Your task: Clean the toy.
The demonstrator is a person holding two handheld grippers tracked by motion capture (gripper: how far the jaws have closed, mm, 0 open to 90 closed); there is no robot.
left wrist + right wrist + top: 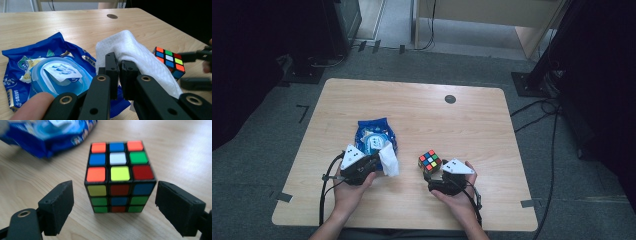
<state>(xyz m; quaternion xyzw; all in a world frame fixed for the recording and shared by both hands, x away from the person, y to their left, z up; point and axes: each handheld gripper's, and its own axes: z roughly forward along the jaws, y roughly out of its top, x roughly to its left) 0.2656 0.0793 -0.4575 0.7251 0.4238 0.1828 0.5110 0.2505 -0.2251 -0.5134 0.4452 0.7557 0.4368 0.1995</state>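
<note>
White wipe [130,47] pinched in left gripper [119,72] fingers — right gripper [113,205] fingers spread beside cube [118,175]

High view is dim overall: corners and both sides fall to near black, only the wooden table [412,105] and the floor strip behind it are evenly lit, light looks overhead and soft, no hard shadows, slight vignetting, low resolution and grainy. Left gripper view is brighter, warm; the white wipe [132,50] is close to blown out with texture barely kept; the near jaws and a fingertip at the bottom edge are soft, upper right background goes black. Right gripper view: Rubik's cube [120,175] is fairly sharp with a soft shadow on the wood, the blue packet [50,135] at top left is blurred, jaws slightly out of focus.
</note>
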